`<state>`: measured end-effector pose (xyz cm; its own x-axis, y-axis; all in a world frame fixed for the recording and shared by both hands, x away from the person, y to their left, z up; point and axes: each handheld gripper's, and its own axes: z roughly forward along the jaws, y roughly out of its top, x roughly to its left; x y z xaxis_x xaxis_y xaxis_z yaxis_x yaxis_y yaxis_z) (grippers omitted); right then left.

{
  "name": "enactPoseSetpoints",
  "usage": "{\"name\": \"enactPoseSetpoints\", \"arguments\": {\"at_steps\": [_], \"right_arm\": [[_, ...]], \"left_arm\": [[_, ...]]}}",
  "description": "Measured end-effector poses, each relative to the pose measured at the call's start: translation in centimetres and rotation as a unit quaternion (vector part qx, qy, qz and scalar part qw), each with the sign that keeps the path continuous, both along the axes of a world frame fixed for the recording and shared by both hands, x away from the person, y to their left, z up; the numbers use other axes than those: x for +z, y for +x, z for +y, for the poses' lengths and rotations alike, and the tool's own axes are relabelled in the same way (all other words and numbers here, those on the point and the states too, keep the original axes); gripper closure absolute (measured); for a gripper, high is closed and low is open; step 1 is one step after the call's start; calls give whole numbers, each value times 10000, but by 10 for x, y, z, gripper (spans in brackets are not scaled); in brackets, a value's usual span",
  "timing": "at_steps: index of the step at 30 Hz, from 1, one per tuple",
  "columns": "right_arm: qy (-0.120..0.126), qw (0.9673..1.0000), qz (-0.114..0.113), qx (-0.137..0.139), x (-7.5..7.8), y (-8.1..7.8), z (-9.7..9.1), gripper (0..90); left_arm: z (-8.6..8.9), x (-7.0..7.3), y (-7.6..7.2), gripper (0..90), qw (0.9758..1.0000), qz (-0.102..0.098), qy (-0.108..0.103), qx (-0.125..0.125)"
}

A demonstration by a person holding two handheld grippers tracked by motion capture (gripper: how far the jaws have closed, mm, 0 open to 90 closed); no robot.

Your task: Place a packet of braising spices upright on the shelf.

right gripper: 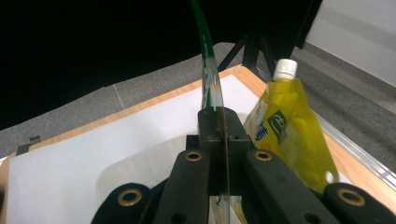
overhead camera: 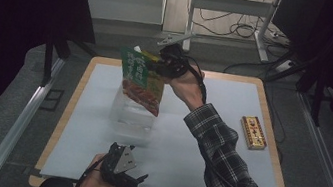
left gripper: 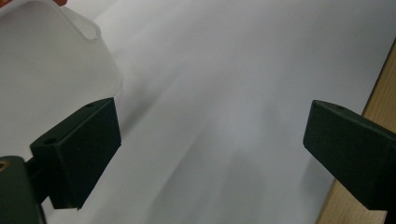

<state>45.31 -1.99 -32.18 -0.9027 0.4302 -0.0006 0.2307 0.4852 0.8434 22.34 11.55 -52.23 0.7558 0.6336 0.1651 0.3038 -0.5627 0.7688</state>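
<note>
The right tool (overhead camera: 163,62) is squeezed tight on the top edge of a flat green and red food pouch (overhead camera: 142,80), holding it up over a clear plastic tub (overhead camera: 134,111) on the white surface (overhead camera: 207,145). A yellow squeeze pouch with a white cap (right gripper: 287,126) sits in the tub. The left tool (overhead camera: 134,174) is wide open with nothing in it, near the front edge.

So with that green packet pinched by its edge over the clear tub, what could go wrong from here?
1. The right tool pinches only the thin top edge of the green packet, so it might slip or swing.
2. The clear tub stands unheld; the left tool is open and apart from it, so a bump could shift it.
3. The yellow spouted pouch already inside may block the packet.
</note>
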Motion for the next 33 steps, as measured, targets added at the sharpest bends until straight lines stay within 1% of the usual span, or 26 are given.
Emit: {"name": "enactPoseSetpoints", "arguments": {"at_steps": [4,7,10,12,13,16,18,19,22,24,25,26,28,29,33], "right_arm": [[-28,10000,-33,32,-1,0,7,892],[36,9999,85,52,-1,1,11,892],[-38,10000,14,71,-2,0,16,892],[-42,10000,19,64,-4,0,17,892],[-49,10000,29,50,-6,1,17,892],[-33,9999,96,45,-11,2,17,892],[-65,9999,80,26,-14,3,17,892],[-53,9999,86,48,-16,4,16,892],[-33,9999,153,24,-22,6,16,892],[-75,9998,182,26,-27,8,15,891],[-129,9997,223,-14,-31,8,15,891],[-123,9997,219,-28,-35,9,15,891],[63,9996,269,-57,-40,11,13,891],[83,9996,271,-69,-41,12,13,890],[23,9997,202,-98,-43,13,12,881]], "left_arm": [[0,0,0,41,10000,6,-15,3],[0,0,0,42,10000,5,-19,1],[0,0,0,42,10000,3,-9,2],[-1,0,0,42,10000,1,0,-6],[0,0,0,42,10000,0,32,-18],[-1,0,0,42,10000,0,35,-19],[0,0,0,43,10000,5,30,-13],[0,0,0,43,10000,8,82,-30],[0,0,0,44,10000,14,87,-33],[-1,-1,0,45,10000,16,57,-16],[-1,-1,0,45,10000,9,76,-20],[-1,-1,0,45,10000,12,78,-13],[-1,-1,0,45,9999,9,101,-18],[-1,-1,0,46,9999,14,101,-19],[-1,-1,0,47,9999,29,142,-38]]}}
